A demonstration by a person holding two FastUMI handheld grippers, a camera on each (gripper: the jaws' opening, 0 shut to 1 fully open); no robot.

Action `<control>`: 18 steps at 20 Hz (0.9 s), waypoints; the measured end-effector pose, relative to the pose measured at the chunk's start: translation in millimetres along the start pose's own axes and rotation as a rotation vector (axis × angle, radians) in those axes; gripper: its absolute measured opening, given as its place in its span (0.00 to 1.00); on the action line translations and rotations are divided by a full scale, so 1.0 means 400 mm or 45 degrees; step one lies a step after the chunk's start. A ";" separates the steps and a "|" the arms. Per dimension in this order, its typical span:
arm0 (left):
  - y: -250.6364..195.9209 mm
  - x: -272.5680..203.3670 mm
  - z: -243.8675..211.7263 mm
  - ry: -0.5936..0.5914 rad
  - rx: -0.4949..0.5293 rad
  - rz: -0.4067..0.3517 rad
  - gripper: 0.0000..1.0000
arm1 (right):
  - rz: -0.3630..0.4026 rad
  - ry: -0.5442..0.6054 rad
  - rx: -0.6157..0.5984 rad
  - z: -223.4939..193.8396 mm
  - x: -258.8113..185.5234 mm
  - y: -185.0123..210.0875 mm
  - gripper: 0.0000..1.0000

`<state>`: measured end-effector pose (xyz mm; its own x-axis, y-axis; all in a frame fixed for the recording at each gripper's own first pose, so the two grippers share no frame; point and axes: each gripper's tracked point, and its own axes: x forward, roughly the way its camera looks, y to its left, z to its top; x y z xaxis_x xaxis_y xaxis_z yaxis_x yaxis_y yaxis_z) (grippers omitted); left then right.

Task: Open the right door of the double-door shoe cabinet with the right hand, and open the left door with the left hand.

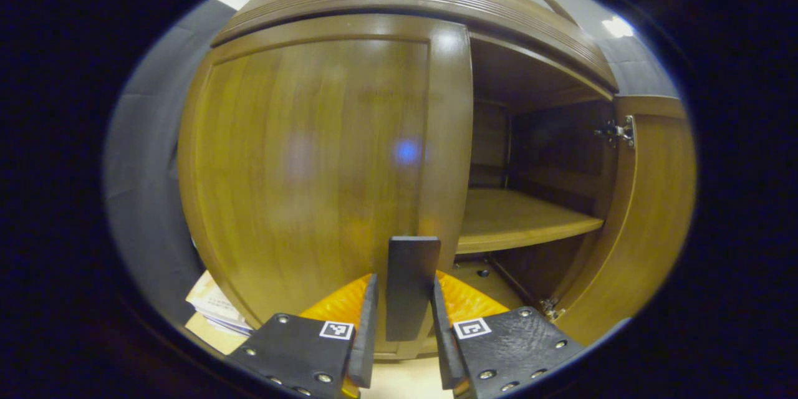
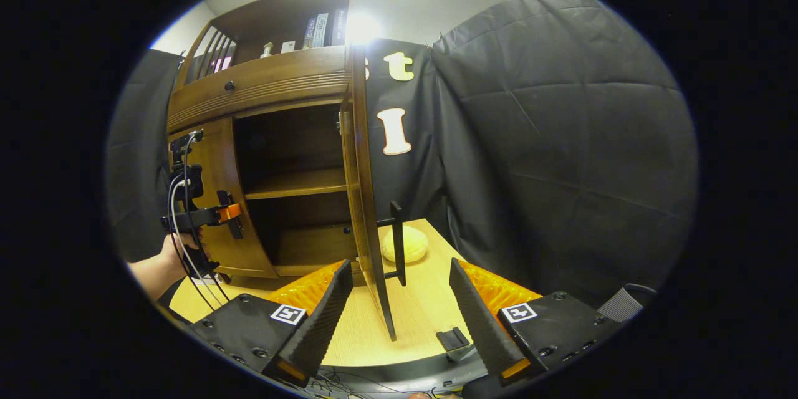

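Two doors are being dealt with one per hand. The right door (image 2: 368, 212) is already standing wide open, so the right gripper (image 2: 399, 318) is being held back from it, fingers apart and empty. The left door (image 1: 312, 168) is still being kept closed, and its handle (image 1: 408, 287) is being clamped between the fingers of the left gripper (image 1: 404, 324), presumably so that it can be pulled. A pale round object (image 2: 405, 243) behind the right door is being partly hidden and cannot be identified. The cabinet's lower compartment is being lost in shadow.
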<state>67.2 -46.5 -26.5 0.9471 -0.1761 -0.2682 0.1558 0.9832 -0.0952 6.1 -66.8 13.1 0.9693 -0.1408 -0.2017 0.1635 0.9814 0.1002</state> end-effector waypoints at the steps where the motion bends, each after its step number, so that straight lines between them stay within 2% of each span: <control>1: 0.004 0.015 -0.008 -0.018 -0.002 0.014 0.50 | -0.005 0.000 -0.003 0.001 -0.002 0.004 0.93; 7: 0.018 0.025 -0.001 -0.067 0.028 0.026 0.18 | -0.030 0.004 0.014 -0.015 -0.028 0.010 0.93; 18: -0.001 -0.015 -0.003 -0.081 0.032 -0.072 0.18 | -0.009 -0.015 0.050 -0.032 -0.058 0.058 0.93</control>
<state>61.1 -45.7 -25.9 0.9523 -0.2289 -0.2017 0.2160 0.9728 -0.0841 -15.1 -39.2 7.6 0.9701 -0.1491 -0.1913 0.1768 0.9747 0.1369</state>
